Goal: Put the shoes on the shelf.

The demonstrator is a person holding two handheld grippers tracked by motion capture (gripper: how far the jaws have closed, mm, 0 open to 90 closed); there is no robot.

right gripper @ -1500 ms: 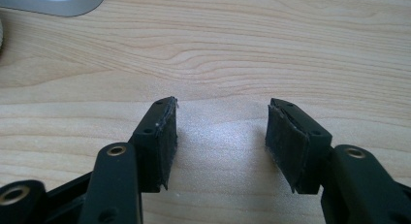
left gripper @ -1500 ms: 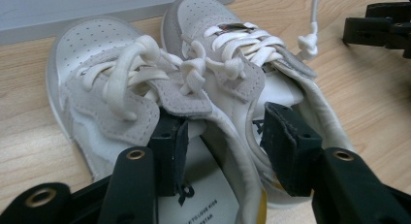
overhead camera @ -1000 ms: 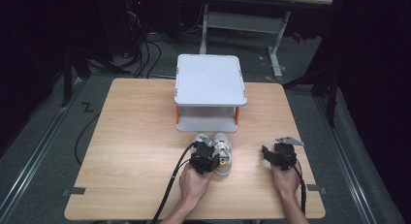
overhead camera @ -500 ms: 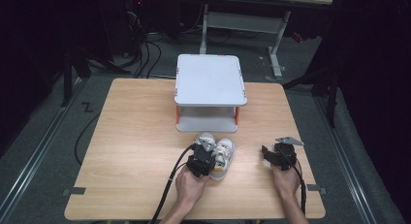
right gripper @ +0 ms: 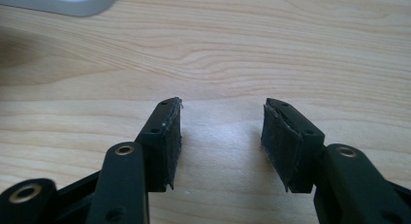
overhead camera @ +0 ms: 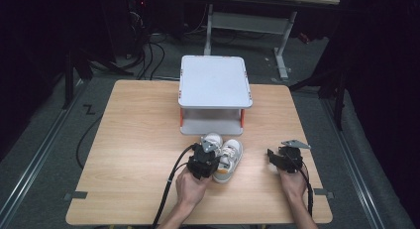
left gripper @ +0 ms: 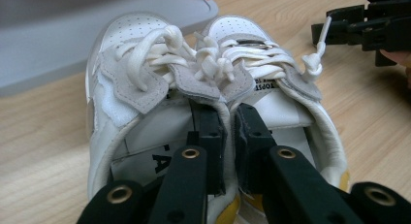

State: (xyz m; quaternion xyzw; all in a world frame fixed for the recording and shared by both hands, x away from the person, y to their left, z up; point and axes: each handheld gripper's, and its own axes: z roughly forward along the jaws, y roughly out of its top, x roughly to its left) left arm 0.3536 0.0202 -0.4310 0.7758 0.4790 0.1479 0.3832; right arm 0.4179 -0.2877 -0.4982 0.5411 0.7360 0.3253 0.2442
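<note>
A: Dark room around a wooden table (overhead camera: 138,140); grey two-tier rack (overhead camera: 214,85) stood at upper centre of the high view. Where were the shoes?

B: Pair of small white shoes (overhead camera: 223,152) sat at centre frame, just below the rack's lower shelf, toes toward it, touching side by side.

A: Left gripper (left gripper: 228,132)?

B: Its jaws were pinched together on the two inner collars of the shoes (left gripper: 213,88), one jaw inside each shoe opening, both walls pressed between them. Seen in the high view at lower centre (overhead camera: 204,159).

A: Right gripper (right gripper: 220,136)?

B: Jaws spread apart, nothing between them, only bare wood below. In the high view it rested at lower right (overhead camera: 285,157), near the shoes but apart.

A: Advice for the step?

B: Judged the pair was being moved as one unit, likely toward the rack. Keep the pinch firm and deep on both collars; a shallow grip could drop one shoe. Lift level, keep toes pointed at the shelf, and watch the loose laces (left gripper: 315,64) for snagging. The free gripper could steady the heel if the pair twisted.
</note>
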